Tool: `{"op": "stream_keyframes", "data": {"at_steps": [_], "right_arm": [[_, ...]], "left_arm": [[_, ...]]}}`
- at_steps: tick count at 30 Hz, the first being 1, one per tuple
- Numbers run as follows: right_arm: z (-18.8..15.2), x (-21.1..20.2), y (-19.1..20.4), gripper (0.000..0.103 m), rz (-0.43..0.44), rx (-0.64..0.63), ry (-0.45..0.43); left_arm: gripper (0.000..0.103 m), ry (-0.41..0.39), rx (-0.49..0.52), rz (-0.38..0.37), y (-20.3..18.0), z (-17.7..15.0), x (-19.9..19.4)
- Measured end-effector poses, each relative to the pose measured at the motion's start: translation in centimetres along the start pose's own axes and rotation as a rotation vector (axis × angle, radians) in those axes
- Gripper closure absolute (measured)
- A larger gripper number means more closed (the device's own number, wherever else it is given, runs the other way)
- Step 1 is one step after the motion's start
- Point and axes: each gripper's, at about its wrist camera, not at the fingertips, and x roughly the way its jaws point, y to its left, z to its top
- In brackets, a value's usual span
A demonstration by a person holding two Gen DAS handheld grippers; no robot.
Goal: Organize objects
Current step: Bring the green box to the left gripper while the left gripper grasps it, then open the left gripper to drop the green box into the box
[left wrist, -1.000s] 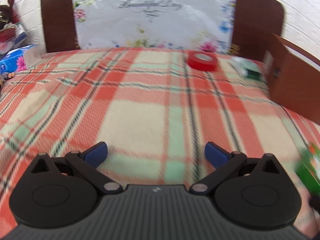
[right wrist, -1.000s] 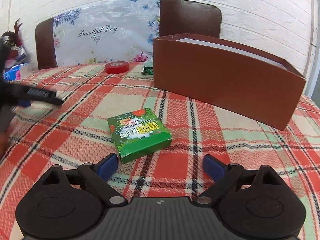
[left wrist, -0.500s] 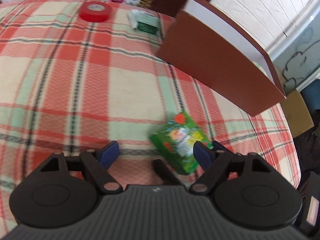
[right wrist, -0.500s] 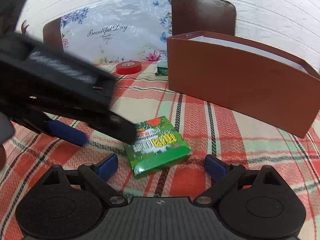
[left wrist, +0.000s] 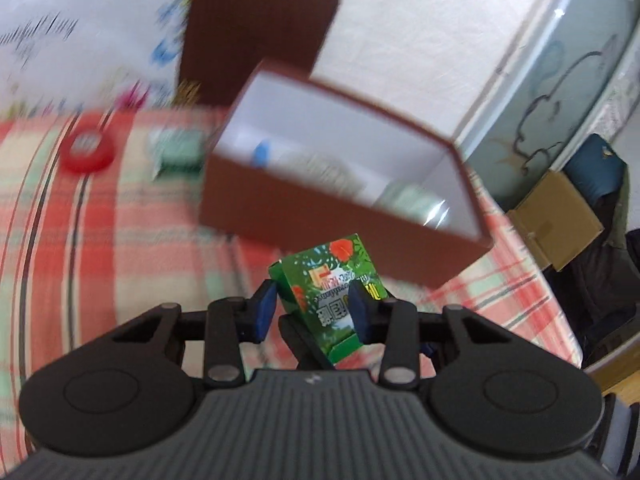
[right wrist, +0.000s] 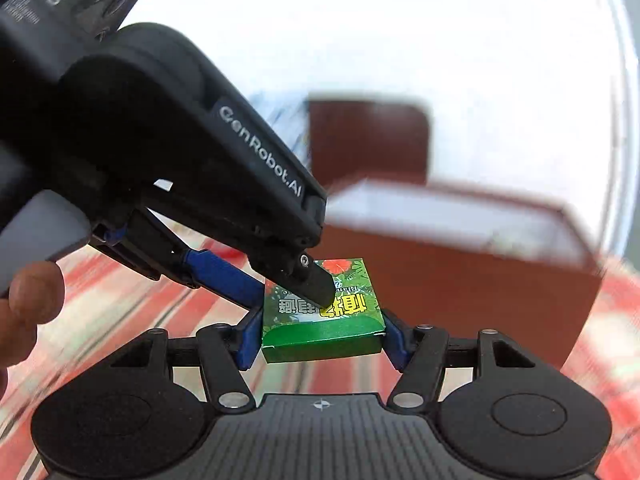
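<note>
Both grippers, left [left wrist: 312, 308] and right [right wrist: 320, 336], have just closed on the green packet [right wrist: 322, 320], lifting it. Next, I'd judge, it goes over the brown box [left wrist: 340, 184], then both let go.

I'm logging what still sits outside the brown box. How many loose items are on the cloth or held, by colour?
Green: 2, the green packet gripped between both grippers, and a blurred small green box on the cloth.
Red: 1, the red tape roll.
Total: 3. What is inside the brown box is too blurred to count.
</note>
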Motion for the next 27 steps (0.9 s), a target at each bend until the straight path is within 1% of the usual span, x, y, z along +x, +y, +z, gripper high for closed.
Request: {"op": "stream_keyframes", "data": {"at_steps": [2,5,8,12,16,20,21,25,27], "right_arm": [[1.6,0.5,-1.7,0.043,-0.035,0.011,-0.053],[3.5,1.9,-4.5,0.043,-0.078,0.04,-0.083],[4.7,3.6,-6.9,0.043,-0.105,0.069,-0.089],[5.1,5.9,-8.7,0.043,-0.127,0.079,-0.063],[4.2,7.3,-9.2,0.043,-0.129,0.085,-0.029],[3.5,7.4,-8.5,0.042,-0.138,0.067,-0.028],[3.4,7.2,-8.2,0.041,-0.148,0.056,-0.034],[3.3,5.8,-7.6,0.038,-0.162,0.057,-0.046],[3.1,4.9,-7.0,0.037,-0.165,0.057,-0.055]], "left_arm": [[0.062,-0.03,0.042,-0.019,-1.5,1.8,0.8],[0.062,-0.054,0.079,-0.048,-3.8,3.8,2.6],[0.062,-0.075,0.11,-0.045,-5.1,5.3,4.4],[0.062,-0.051,0.095,-0.037,-5.2,6.6,6.9],[0.062,-0.019,0.097,-0.009,-4.9,6.7,8.3],[0.062,-0.005,0.118,0.07,-4.4,6.4,8.9],[0.061,-0.01,0.124,0.086,-4.2,6.3,8.7],[0.051,-0.045,0.144,0.134,-3.7,5.9,7.5],[0.051,-0.067,0.16,0.15,-3.7,5.4,6.5]]}}
